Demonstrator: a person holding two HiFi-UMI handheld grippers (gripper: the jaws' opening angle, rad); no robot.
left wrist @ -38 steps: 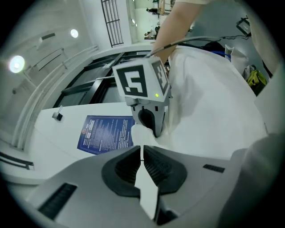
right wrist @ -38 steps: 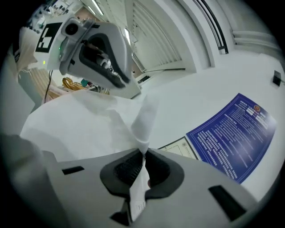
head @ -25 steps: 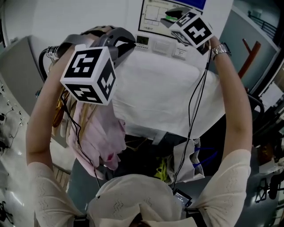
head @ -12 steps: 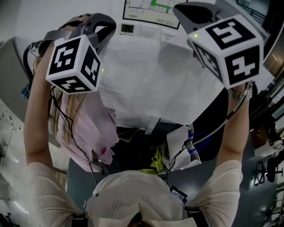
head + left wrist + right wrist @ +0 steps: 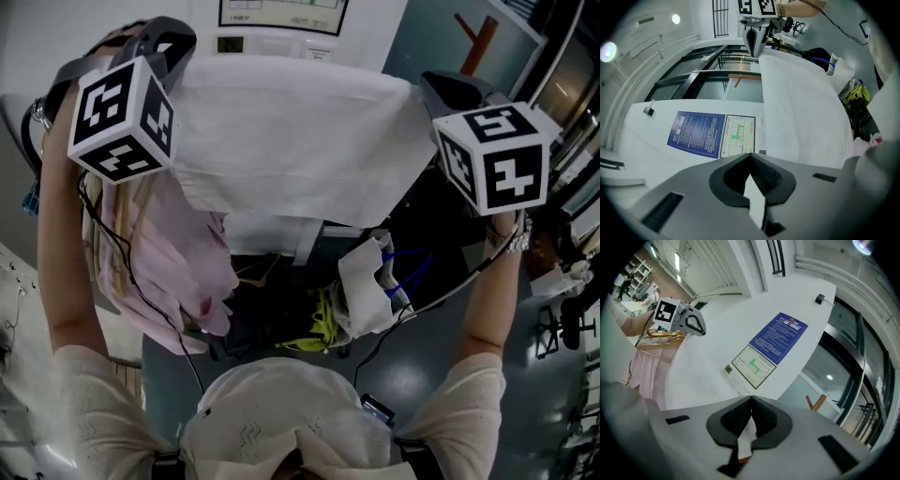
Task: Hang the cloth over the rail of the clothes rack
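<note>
My right gripper point(image 5: 749, 422) has swung away from the wall, out to the right and a little lower than it was a second ago. Its jaws are fully closed, with a strip of the cloth's point(image 5: 291, 141) white edge pinched between them. My left gripper point(image 5: 751, 176) has barely shifted. It sits at the upper left with its jaws also clamped tight on a corner of the same cloth, which fans out from between them towards the other gripper.

The cloth itself has changed most. Before, it hung bunched and slack between my hands. Now its top edge is drawn out wide from one gripper to the other, and the sheet falls away below as one broad, nearly flat panel with only soft creases.

For the task, I judge this to be the spreading step done. The cloth is opened to full width and held up in the air by both top corners, so it is ready to be carried over the rail. I cannot make out the rail itself in these views. The wooden hangers point(image 5: 658, 336) and pink garments point(image 5: 183, 267) hang just beside and below my left gripper, so the rack lies on that side. The cloth does not yet look draped over anything. I should keep the tension even, since one slipping corner would collapse the sheet.
</note>
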